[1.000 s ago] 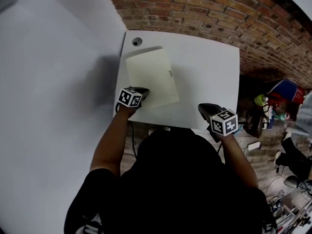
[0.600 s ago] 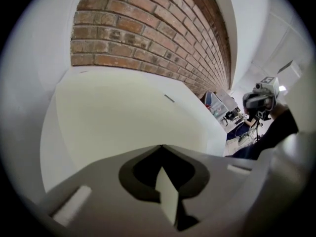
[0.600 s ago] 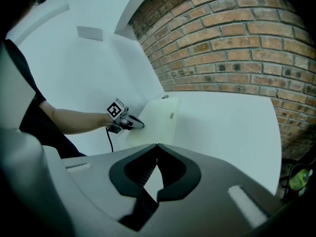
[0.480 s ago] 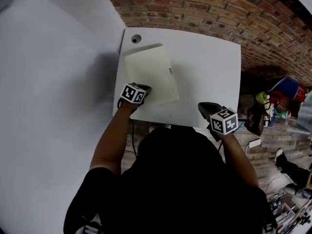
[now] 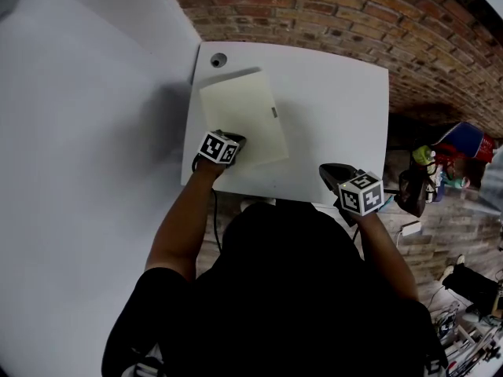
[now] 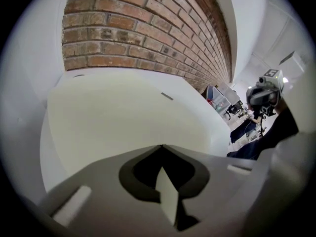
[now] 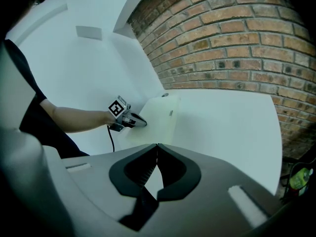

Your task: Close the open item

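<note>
A flat cream folder-like item point(image 5: 240, 116) lies closed on the left half of the white table point(image 5: 338, 116), with a small dark tab point(image 5: 274, 112) at its right edge. My left gripper point(image 5: 236, 140) is over the item's near left corner, its jaws together. In the left gripper view the cream item point(image 6: 123, 117) fills the ground just past the left gripper point(image 6: 160, 146). My right gripper point(image 5: 326, 172) hovers at the table's near right edge, shut and holding nothing. From the right gripper point(image 7: 157, 145) view, the item point(image 7: 160, 115) and the left gripper point(image 7: 140, 123) lie ahead to the left.
A round grommet hole point(image 5: 218, 60) sits in the table's far left corner. A brick wall point(image 5: 330, 14) runs behind the table and a white wall point(image 5: 86, 132) stands on the left. Bags and clutter point(image 5: 440, 171) lie on the floor to the right.
My left gripper has crept a little forward and right onto the item's near corner. The right gripper has stayed put.
</note>
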`<action>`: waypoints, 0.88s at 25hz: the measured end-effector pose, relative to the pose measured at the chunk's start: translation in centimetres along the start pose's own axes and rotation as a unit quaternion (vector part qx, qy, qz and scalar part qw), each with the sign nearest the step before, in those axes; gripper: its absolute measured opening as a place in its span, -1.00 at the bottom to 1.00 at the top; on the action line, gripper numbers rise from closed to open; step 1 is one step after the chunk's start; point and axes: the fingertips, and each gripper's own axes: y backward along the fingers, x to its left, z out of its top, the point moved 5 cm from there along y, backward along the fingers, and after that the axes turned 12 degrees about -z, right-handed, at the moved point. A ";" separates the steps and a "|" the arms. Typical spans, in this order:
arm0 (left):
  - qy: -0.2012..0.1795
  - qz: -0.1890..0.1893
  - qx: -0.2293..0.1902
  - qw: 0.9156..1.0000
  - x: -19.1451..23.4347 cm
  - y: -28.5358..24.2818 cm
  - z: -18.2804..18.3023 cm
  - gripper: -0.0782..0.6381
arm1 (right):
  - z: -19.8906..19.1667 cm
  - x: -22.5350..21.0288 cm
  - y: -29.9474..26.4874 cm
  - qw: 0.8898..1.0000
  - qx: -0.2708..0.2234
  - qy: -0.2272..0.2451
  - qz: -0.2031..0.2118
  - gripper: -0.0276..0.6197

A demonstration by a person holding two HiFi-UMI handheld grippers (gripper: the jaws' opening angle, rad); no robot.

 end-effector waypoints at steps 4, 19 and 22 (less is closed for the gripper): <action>0.002 0.009 -0.002 1.000 -0.1 0.1 0.1 -0.77 | 0.1 0.1 0.1 1.000 -0.001 0.003 0.002 -0.91; 0.019 0.061 -0.065 0.996 -1.0 2.1 0.2 -0.77 | 0.5 0.2 0.7 1.000 -0.007 0.016 0.002 -0.91; 0.025 0.065 -0.085 0.994 -1.1 3.0 0.3 -0.77 | 0.8 0.4 0.8 1.000 -0.012 0.018 0.005 -0.91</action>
